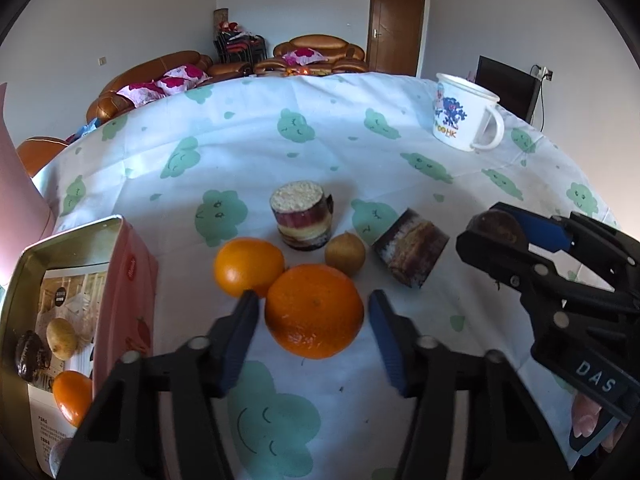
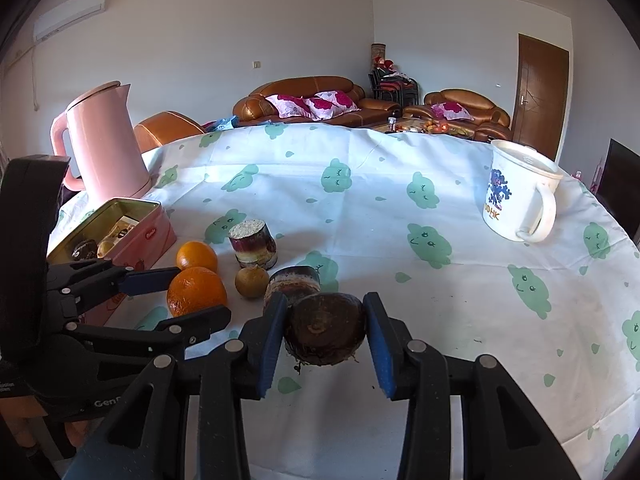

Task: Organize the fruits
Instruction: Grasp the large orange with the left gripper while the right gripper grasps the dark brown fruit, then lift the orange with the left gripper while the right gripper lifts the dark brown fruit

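Note:
My left gripper (image 1: 314, 312) is open with its blue pads on either side of a large orange (image 1: 315, 311) on the tablecloth, not pressing it. A second orange (image 1: 249, 266) and a small brown-yellow fruit (image 1: 345, 256) lie just behind. My right gripper (image 2: 326, 330) is shut on a dark brown round fruit (image 2: 326, 330), and it shows in the left wrist view (image 1: 498, 232) at the right. A pink tin box (image 1: 76, 320) at the left holds a dark fruit, a yellowish fruit and an orange.
Two layered cake pieces (image 1: 303, 216) (image 1: 411, 253) stand behind the fruits. A white printed mug (image 1: 464, 114) stands at the far right. A pink kettle (image 2: 104, 144) stands behind the tin at the far left. Sofas lie beyond the table.

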The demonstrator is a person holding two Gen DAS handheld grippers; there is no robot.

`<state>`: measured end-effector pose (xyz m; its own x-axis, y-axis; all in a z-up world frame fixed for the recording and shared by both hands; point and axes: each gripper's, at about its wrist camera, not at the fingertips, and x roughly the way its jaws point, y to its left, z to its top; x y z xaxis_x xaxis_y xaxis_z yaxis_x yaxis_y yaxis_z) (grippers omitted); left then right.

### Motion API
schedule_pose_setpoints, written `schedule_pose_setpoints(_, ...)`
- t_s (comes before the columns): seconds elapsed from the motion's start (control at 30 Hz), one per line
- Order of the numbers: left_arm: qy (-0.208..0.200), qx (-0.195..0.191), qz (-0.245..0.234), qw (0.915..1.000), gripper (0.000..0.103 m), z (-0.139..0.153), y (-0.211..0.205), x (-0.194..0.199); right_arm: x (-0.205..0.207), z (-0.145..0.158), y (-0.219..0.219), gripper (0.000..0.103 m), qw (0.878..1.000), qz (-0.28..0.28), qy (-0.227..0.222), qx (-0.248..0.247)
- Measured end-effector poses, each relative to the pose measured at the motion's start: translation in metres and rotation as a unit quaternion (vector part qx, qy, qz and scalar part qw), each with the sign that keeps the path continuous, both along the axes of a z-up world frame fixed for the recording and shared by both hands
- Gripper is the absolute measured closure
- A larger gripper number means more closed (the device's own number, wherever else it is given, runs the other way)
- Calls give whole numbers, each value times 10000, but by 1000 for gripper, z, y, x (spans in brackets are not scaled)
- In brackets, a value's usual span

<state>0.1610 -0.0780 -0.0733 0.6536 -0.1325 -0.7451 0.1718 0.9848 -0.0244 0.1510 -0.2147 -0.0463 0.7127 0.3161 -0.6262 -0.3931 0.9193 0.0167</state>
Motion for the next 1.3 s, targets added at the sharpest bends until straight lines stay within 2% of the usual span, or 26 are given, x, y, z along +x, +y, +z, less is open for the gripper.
schedule_pose_setpoints(0.3,-192,-229,-55,9995,53,6,5,-6,-1,1,-4,61,9999,-13,-61,112)
schedule_pose_setpoints(1.3,-1229,-185,83,9922,53,29,10,-36,-14,10,-7,61,9985,96,-456,293)
